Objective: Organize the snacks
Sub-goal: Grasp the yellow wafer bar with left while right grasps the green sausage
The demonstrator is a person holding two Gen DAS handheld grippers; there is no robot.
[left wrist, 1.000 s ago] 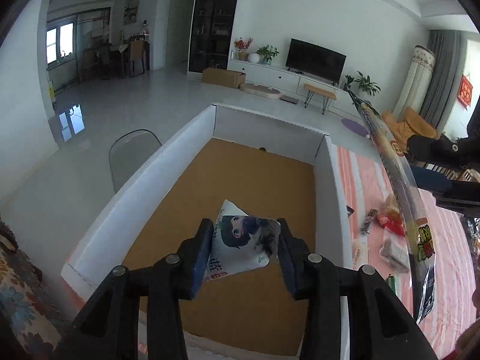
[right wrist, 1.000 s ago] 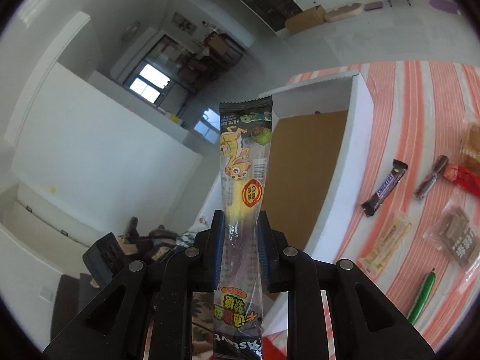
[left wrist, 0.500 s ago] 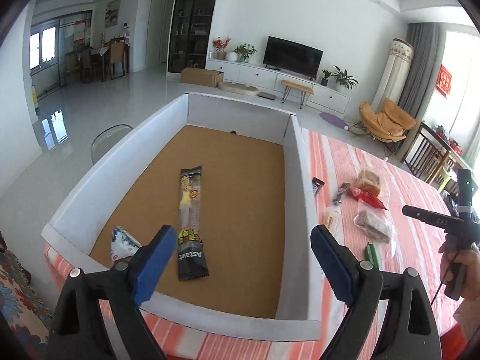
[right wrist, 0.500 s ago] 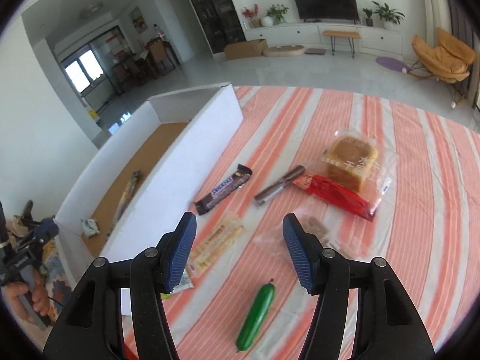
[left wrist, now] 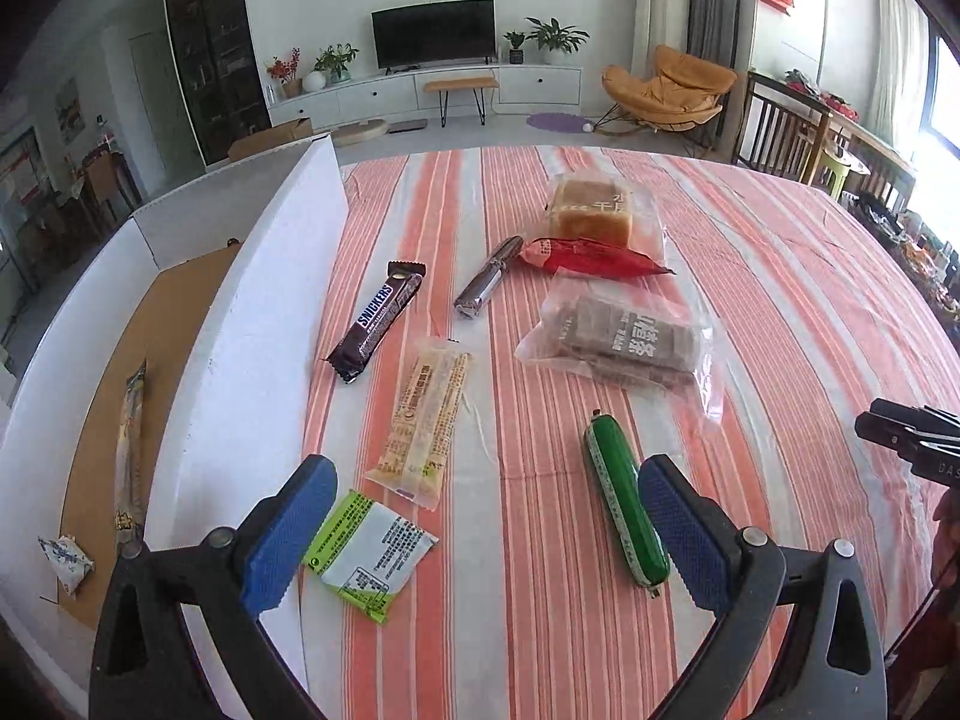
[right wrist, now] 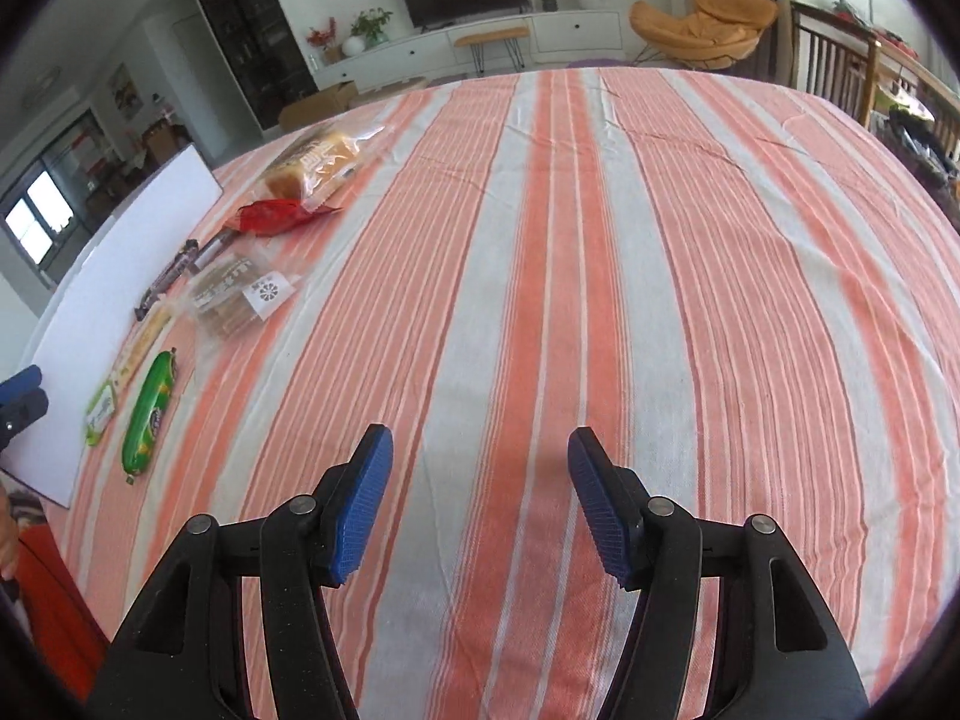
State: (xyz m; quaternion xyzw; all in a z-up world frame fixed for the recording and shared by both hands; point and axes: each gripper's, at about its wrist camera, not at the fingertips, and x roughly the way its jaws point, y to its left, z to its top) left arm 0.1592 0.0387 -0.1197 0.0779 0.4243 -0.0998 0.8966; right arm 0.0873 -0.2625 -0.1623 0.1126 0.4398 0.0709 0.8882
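Snacks lie on the striped tablecloth beside the white box: a chocolate bar reading SNICKERS, a green sausage, bread with print too small to read. Two packets already lie in the box. Left gripper has just opened wide and empty above the snacks; right gripper, half open, holds nothing over bare cloth.

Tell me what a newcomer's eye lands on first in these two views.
First, the orange-and-white striped tablecloth filling both views, with a loose cluster of wrapped snacks beside the white-walled cardboard box. Among them stand out the shiny green sausage-shaped snack nearest the open left hand-held gripper and the brown Snickers bar by the box wall. The right hand-held gripper hangs open over bare cloth.
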